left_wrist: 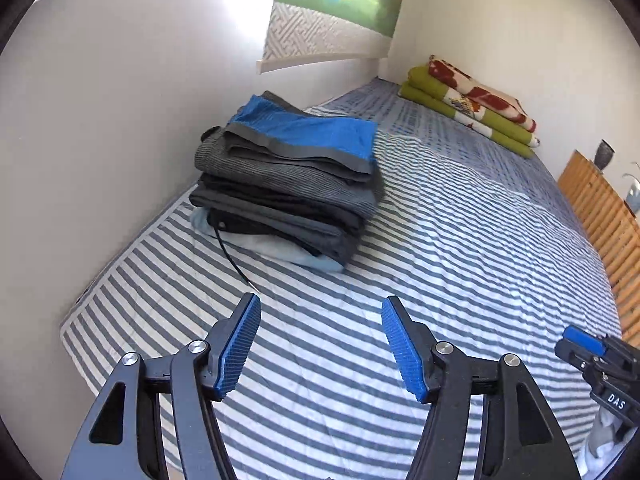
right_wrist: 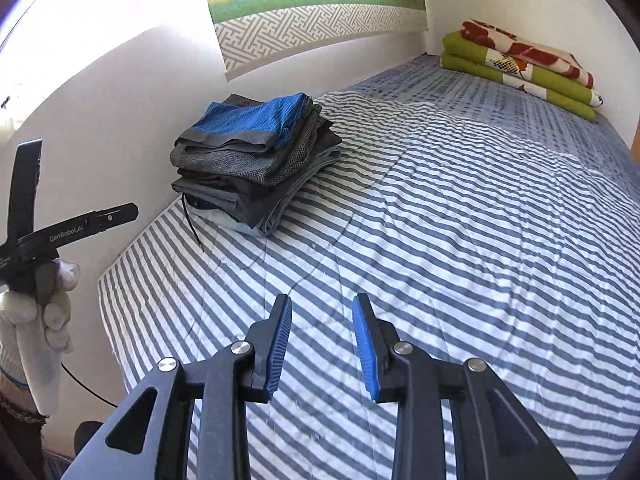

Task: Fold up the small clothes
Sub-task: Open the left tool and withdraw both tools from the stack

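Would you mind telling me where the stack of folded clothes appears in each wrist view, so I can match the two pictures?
Left wrist view: the stack of folded clothes lies centre-left, by the wall.
Right wrist view: the stack of folded clothes lies upper left of centre, by the wall.
Shared landmark: the folded green blanket at the bed's far end.

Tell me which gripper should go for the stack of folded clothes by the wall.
Probably the left gripper. It is open, empty, and the stack of folded grey and blue clothes lies nearly straight ahead on the striped bedsheet. The right gripper, also open and empty, sees the stack further off to its left.
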The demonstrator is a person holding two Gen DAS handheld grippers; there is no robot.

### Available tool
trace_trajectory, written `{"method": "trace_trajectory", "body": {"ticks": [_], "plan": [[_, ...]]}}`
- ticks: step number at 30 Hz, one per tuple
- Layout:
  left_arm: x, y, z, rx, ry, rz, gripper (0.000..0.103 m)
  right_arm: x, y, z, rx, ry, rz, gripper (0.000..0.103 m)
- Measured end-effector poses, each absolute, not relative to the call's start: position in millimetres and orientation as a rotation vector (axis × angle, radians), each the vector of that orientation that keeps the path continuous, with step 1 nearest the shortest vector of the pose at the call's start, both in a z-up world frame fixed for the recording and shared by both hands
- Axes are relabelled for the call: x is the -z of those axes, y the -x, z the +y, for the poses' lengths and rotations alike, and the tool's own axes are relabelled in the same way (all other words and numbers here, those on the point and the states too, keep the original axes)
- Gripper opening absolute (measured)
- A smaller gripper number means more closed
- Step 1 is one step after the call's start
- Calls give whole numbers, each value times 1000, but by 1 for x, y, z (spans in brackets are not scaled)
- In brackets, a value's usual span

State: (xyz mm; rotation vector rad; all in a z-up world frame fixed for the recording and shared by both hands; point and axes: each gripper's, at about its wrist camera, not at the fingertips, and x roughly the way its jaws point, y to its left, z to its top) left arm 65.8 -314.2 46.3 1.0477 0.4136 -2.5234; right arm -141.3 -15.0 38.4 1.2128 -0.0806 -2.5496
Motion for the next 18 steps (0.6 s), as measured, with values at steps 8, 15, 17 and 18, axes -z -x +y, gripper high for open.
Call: {"method": "trace_trajectory", "body": {"ticks": [8,15,17,18], "plan": [[-74,-141,-191,2662,-1016,346,78,-60,31,30,2739,-1160,-35,48],[-75,-200,-115,2687,-1012,259,84,-69,-45,51,2865,-1121,-56,59],[-71,-216,-96,2706,-1039,260,86,-70,-63,54,2887,-1113,-77,59],[-69,-223,-89,2712,-1046,265,89,-71,-72,55,2900,-1110,-83,61]]}}
